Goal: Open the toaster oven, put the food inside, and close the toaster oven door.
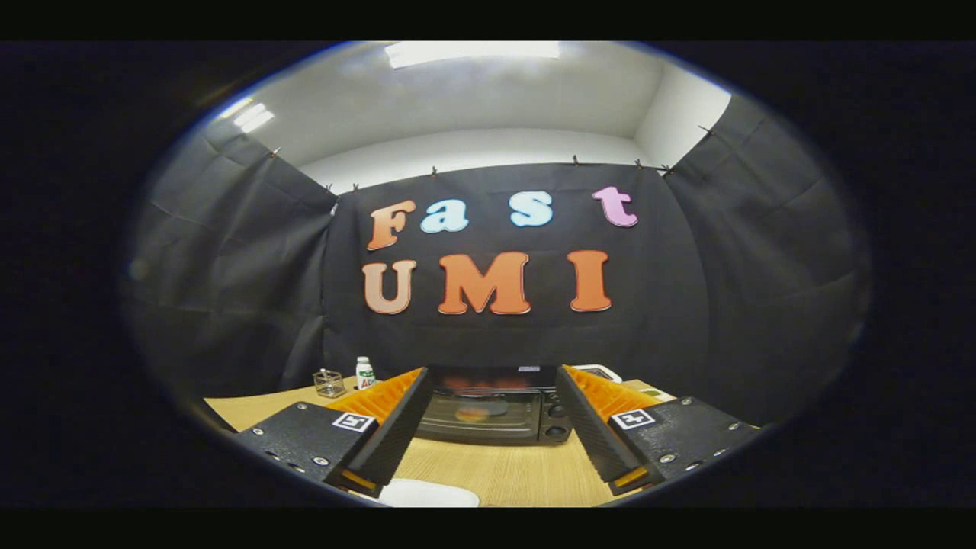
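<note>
The booth is closed in by black cloth walls (229,252) pinned along their top edge, with a white wall and ceiling above them and a bright ceiling light (471,52) overhead. A pale wooden surface (496,469) stretches from the fingers to the back cloth.

The toaster oven (496,406) stands at the far side of the surface, straight ahead and framed between the two fingers. Its glass door (479,415) is shut. Through the glass a round, brownish piece of food (472,413) can be seen lying inside, though the reflections make its kind hard to tell. Two dark knobs (557,421) sit on the oven's right side.

The hand-held gripper (494,442) is spread wide and holds nothing; its fingers (389,438) point at the oven from well short of it, with bare wood between them and nothing blocking the way to the door.

A white object (427,494) lies on the surface close below the fingers, cut off so that its shape cannot be made out. Behind the oven to the right, another white thing (602,371) is mostly hidden by the right finger.

To the left of the oven, near the back cloth, stand a small white bottle (365,373) with a green label and, just beside it, a small clear container (329,383).
</note>
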A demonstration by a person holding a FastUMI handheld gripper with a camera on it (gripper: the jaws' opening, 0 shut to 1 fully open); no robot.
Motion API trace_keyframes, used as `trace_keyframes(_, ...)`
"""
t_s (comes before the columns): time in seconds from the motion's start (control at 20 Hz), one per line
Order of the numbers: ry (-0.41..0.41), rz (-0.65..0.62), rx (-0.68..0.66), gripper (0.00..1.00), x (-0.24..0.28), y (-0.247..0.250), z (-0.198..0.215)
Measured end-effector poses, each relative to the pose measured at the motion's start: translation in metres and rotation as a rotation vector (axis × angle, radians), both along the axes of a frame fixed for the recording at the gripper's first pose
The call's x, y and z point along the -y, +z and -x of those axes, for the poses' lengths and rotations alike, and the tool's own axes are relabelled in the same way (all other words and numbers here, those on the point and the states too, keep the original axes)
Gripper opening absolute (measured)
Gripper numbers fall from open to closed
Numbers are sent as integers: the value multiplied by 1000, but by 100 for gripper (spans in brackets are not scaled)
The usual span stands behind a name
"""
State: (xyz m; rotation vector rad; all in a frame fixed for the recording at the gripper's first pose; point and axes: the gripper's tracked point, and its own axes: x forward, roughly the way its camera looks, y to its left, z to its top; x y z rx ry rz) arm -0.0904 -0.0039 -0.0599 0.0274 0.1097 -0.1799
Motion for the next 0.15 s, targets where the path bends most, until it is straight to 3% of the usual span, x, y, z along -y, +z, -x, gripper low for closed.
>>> trace_keyframes(0.15, -9, -8, -5, 97, 1, -7, -1)
